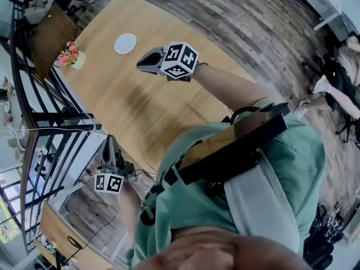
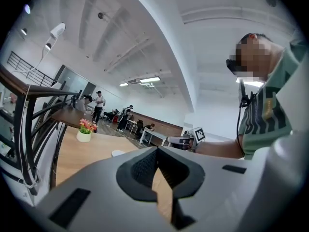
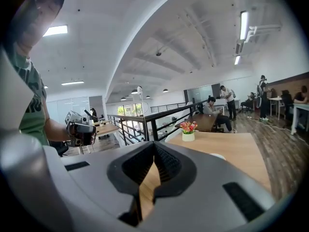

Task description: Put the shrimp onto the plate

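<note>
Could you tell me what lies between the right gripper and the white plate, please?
Nothing: the head view shows only bare tabletop between the right gripper and the plate.

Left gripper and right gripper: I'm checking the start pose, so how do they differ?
The right gripper is over the wooden table; the left gripper is off its edge, by the black railing. The right gripper reaches near the white plate; the left gripper is far from it, close to the person's body. Both are shut, empty.
</note>
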Demonstrator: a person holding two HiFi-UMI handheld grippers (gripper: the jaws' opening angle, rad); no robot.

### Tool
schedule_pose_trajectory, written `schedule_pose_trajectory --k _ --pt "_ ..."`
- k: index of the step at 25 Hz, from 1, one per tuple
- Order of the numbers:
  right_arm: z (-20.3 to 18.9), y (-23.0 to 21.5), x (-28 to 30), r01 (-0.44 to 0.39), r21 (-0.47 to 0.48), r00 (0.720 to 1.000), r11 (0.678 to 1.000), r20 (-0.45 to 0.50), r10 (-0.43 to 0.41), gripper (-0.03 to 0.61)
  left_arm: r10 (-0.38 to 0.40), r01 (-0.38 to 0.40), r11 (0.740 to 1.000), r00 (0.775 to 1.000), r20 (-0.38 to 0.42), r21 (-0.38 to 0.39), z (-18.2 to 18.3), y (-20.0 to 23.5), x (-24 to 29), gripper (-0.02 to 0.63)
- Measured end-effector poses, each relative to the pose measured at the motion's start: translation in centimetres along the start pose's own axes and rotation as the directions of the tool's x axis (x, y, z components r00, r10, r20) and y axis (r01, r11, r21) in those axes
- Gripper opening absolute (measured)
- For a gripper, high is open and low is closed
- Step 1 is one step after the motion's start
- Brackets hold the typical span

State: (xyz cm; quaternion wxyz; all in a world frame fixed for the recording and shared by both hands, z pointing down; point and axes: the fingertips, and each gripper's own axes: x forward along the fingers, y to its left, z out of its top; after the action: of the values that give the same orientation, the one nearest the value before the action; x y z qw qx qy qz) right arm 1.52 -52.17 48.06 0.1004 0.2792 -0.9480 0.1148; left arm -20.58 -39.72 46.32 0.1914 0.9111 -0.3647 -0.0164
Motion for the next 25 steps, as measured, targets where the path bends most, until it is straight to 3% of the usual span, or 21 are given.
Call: schedule_pose_trajectory --k 12,17,25 --pt "1.6 2.3 -11.0 0.020 -0.073 0.999 0.997 0.043 -0.017 0.008 -0.026 0.024 0.998 0.998 0.052 0.052 0.4 -8.4 -0.2 0.006" --pt "0.7 2.1 -20.5 -0.018 -0.129 0.997 0.992 0.076 0.028 0.008 -0.020 0.013 0.998 0.995 0.101 0.069 -0.5 -15.9 3.9 0.006" --pt "-5.1 2.3 -36.1 -0.071 -0.073 0.994 0.995 0.075 0.077 0.008 -0.047 0.048 0.999 0.993 0.110 -0.006 -4.4 -28.7 10.6 0.006"
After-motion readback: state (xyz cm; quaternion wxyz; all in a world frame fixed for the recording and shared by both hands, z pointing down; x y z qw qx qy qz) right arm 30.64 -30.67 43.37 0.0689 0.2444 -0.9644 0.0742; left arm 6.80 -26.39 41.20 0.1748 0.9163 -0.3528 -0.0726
